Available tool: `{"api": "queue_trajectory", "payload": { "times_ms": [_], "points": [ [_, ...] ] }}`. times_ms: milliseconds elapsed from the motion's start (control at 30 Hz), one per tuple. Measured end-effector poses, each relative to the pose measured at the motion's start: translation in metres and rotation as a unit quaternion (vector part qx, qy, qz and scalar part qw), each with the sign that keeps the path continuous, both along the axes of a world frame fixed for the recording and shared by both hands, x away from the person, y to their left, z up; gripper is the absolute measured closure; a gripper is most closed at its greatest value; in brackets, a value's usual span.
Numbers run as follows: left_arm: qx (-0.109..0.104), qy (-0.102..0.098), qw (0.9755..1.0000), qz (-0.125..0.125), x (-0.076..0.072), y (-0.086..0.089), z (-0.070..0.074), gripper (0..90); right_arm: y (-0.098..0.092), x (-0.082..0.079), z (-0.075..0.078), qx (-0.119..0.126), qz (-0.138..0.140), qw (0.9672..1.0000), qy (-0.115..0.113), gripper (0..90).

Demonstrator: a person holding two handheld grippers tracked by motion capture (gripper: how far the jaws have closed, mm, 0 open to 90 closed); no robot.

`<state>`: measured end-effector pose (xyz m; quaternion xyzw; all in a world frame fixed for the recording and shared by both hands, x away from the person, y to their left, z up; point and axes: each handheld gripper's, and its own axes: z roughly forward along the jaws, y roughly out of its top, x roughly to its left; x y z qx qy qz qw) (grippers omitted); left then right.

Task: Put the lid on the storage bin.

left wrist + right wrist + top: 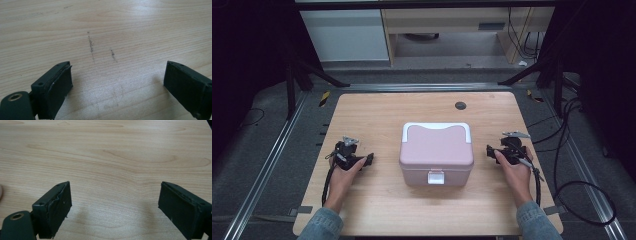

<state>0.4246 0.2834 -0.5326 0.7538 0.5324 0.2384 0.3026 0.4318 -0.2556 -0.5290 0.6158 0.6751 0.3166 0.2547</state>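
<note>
Both forearms enter from the table's [377, 107] near edge. The left gripper [368, 159] lies low near the left edge, the right gripper [489, 151] near the right edge; both point inward at the pink lidded box [436, 152], which sits closed at the table's centre, white latch toward the near edge. Each gripper is well apart from the box, nothing between. In the left gripper view [117, 82] the jaws stand apart over bare wood with dark scuff marks [91, 46]; in the right gripper view [113, 202] jaws apart, unmarked wood.
</note>
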Motion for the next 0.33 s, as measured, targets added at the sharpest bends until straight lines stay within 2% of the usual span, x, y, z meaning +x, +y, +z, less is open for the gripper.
{"api": "queue_trajectory", "payload": {
  "times_ms": [133,167,233,333],
  "points": [
    [-0.003,-0.003,1.0,-0.005,0.001,-0.001,-0.002,6.2,0.001,0.003,-0.005,-0.007,-0.012,0.9999,0.009,11.8],
    [-0.002,-0.004,1.0,-0.009,0.001,-0.001,-0.002,6.1,0.002,0.004,-0.007,-0.016,-0.015,0.9997,0.012,11.7],
    [-0.002,-0.001,0.9999,-0.012,0.001,-0.001,-0.002,5.3,0.004,0.006,-0.011,-0.018,-0.02,0.9994,0.021,8.2],
    [-0.004,0.002,0.9999,-0.012,0.002,-0.001,-0.002,3.8,0.005,0.007,-0.013,-0.015,-0.02,0.9995,0.017,5.9]
  ]
}}
